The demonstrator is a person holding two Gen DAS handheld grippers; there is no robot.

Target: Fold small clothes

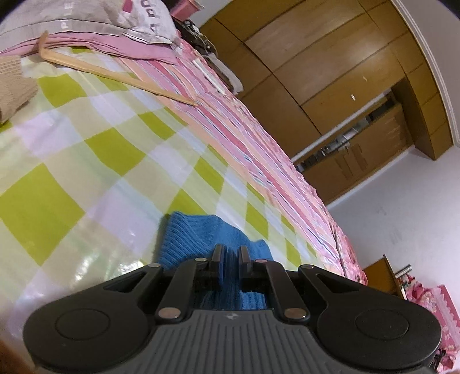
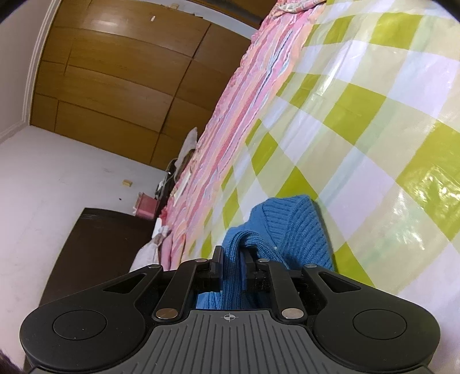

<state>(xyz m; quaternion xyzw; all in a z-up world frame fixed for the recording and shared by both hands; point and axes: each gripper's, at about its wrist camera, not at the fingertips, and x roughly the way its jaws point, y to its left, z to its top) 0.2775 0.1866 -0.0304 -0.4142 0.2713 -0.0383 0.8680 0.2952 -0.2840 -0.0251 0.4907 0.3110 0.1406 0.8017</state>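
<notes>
A small blue ribbed knit garment lies on a green, white and cream checked plastic sheet that covers the bed. My left gripper is shut on one part of the blue knit, with the fabric pinched between its black fingers. In the right wrist view the same blue garment bunches up on the checked sheet. My right gripper is shut on a thick fold of it. The part of the garment under each gripper body is hidden.
A pink striped bedspread edges the sheet. A wooden hanger, a beige knit and folded pink and grey bedding lie at the far end. A wooden wardrobe stands beyond the bed. A dark cabinet stands beside it.
</notes>
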